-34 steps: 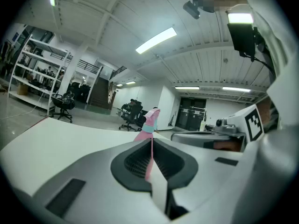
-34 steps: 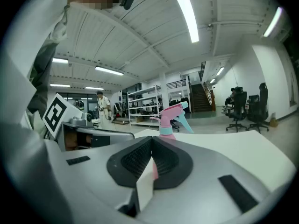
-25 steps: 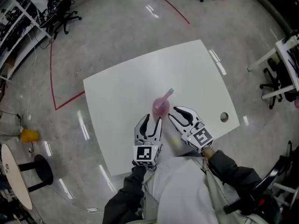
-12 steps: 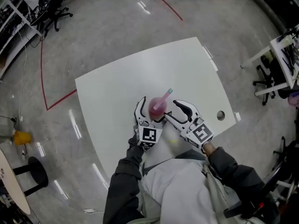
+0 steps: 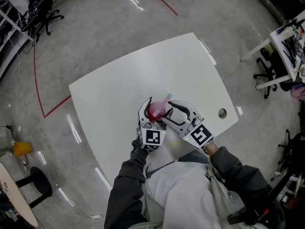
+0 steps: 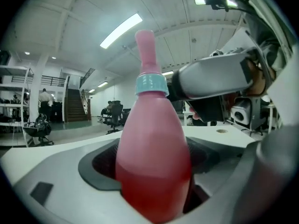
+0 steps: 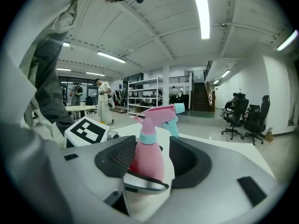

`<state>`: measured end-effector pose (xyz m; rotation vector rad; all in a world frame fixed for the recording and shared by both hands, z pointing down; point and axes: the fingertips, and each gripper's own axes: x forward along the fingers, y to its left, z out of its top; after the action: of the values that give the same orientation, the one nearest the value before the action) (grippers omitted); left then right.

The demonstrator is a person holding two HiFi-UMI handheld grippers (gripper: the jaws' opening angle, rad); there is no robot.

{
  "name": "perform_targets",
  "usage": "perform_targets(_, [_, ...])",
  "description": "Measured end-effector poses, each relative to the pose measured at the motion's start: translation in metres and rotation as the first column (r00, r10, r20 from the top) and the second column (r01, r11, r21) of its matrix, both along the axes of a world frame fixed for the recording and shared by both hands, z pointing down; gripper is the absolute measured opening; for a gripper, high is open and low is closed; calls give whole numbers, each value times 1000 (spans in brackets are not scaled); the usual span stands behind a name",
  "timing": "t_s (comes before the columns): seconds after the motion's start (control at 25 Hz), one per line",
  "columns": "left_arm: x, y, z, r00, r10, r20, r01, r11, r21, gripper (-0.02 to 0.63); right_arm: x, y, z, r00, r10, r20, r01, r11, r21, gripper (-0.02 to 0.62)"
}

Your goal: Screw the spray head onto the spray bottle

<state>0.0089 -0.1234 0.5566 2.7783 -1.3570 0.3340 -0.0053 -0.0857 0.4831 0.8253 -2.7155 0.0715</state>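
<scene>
A: So, what surface and room is it?

B: One white table on a glossy grey floor crossed by a red tape line. It is a big open hall, with office chairs at the edges. The table has a single round hole by its right edge.

A: And the bottle?

B: The spray bottle stands upright on the table, left of that hole and near the person's side. It is pink and pear-shaped, with red liquid filling the lower body. The spray head sits on its neck, pink with a pale blue collar and a blue nozzle tip. Whether it is screwed tight cannot be told.

A: Who holds it?

B: The left gripper has its jaws clamped on the bottle's body. The right gripper, on the hole's side, has its jaws spread wide with the bottle's neck between them, one jaw just beside the collar.

A: The count?

B: One table, one hole, one bottle, one spray head, two grippers
</scene>
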Motion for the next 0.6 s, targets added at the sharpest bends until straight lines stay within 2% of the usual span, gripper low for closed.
perform_targets(0.16, [1, 12, -9, 997, -48, 57, 47, 999, 12, 423, -13, 8, -10, 995, -92, -29, 93, 995, 45, 215])
perform_targets(0.2, [0, 14, -12, 996, -69, 54, 68, 998, 8, 423, -16, 11, -13, 993, -110, -42, 112, 992, 61, 212])
perform_targets(0.24, [-1, 15, -16, 995, -90, 45, 90, 996, 2, 423, -19, 14, -16, 991, -122, -55, 126, 989, 79, 172])
perform_targets(0.32, [-4, 16, -24, 991, -132, 25, 132, 991, -8, 423, -24, 17, -24, 991, -122, -60, 128, 986, 108, 151])
perform_targets(0.44, [-13, 16, -35, 980, -195, 36, 195, 981, 9, 423, -28, 18, -37, 998, -67, 0, 67, 994, 87, 137])
perform_targets(0.52, [-22, 16, -40, 967, -246, 64, 246, 969, 10, 423, -30, 16, -42, 999, 20, 26, -20, 999, 26, 133])
perform_targets(0.6, [-30, 17, -47, 955, -292, 54, 293, 956, -14, 423, -32, 17, -47, 995, 96, 13, -96, 995, -22, 129])
